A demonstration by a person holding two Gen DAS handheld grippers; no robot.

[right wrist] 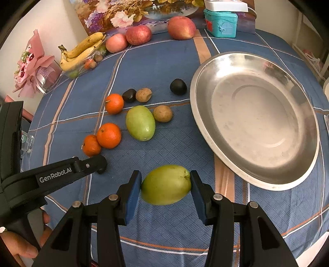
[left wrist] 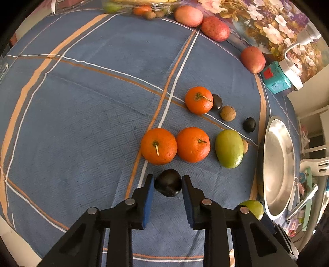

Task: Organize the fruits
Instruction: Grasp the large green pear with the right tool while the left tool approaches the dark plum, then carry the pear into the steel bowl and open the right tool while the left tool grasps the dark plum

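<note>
A dark plum [left wrist: 168, 185] was clamped by the left gripper [left wrist: 167, 185] at lower centre, three oranges [left wrist: 158, 146] just above. A green mango [right wrist: 166, 184] was pinched by the right gripper [right wrist: 166, 185], the steel plate [right wrist: 205, 131] at right.

Home dining corner. Round tabletop [right wrist: 168, 61] under blue plaid cloth. Floral painting [right wrist: 123, 12] leaning at far edge against plain wall. Pink wrapped bouquet [right wrist: 30, 61] at tabletop side. Teal house-shaped tin [right wrist: 221, 23] beside painting. Loose bananas [right wrist: 82, 49] and apples [right wrist: 181, 27] by painting, steel dish [right wrist: 205, 127] nearby. White chair [left wrist: 314, 164] and cluttered shelves beyond tabletop edge.
</note>
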